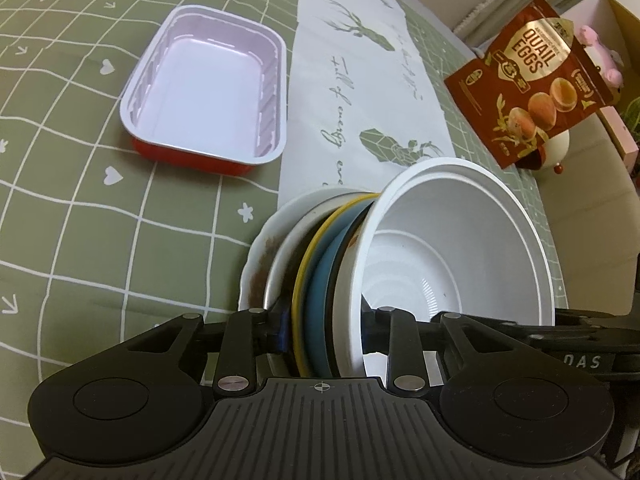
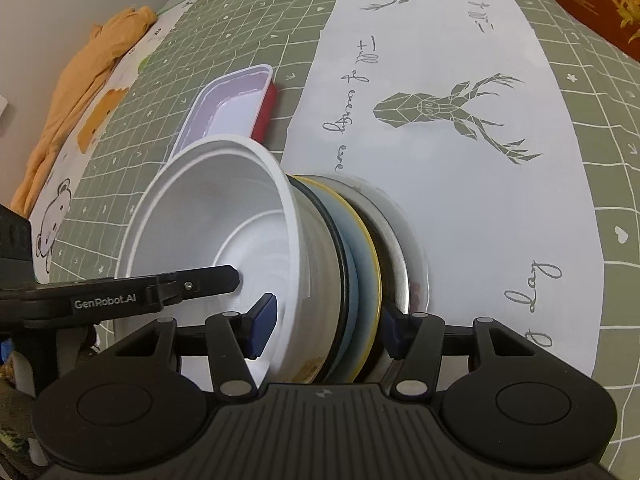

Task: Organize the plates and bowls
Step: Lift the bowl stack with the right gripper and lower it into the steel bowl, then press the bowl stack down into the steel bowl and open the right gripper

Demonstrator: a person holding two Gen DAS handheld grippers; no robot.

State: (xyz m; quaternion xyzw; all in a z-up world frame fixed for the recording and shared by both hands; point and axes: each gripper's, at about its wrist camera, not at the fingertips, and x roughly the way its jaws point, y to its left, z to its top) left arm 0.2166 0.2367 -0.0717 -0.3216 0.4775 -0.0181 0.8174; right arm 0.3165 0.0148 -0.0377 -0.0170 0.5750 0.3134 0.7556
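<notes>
A stack of dishes is held on edge between both grippers above the table: a white bowl [image 1: 460, 240], a blue plate with a yellow rim [image 1: 316, 276], a metal plate and a scalloped white plate [image 1: 256, 256]. My left gripper [image 1: 324, 336] is shut on the stack, one finger inside the bowl, one behind the plates. My right gripper [image 2: 324, 324] clamps the same stack from the other side; the bowl [image 2: 224, 216] and blue plate [image 2: 362, 248] show there. The left gripper's finger [image 2: 208, 280] reaches into the bowl.
A rectangular white tray with a red outside [image 1: 208, 92] lies on the green grid tablecloth [image 1: 80, 208], also in the right wrist view [image 2: 236, 100]. A white deer-print runner [image 2: 460, 152] crosses the table. A quail eggs bag [image 1: 532, 84] stands at the right. Orange cloth [image 2: 80, 88] lies at the far left.
</notes>
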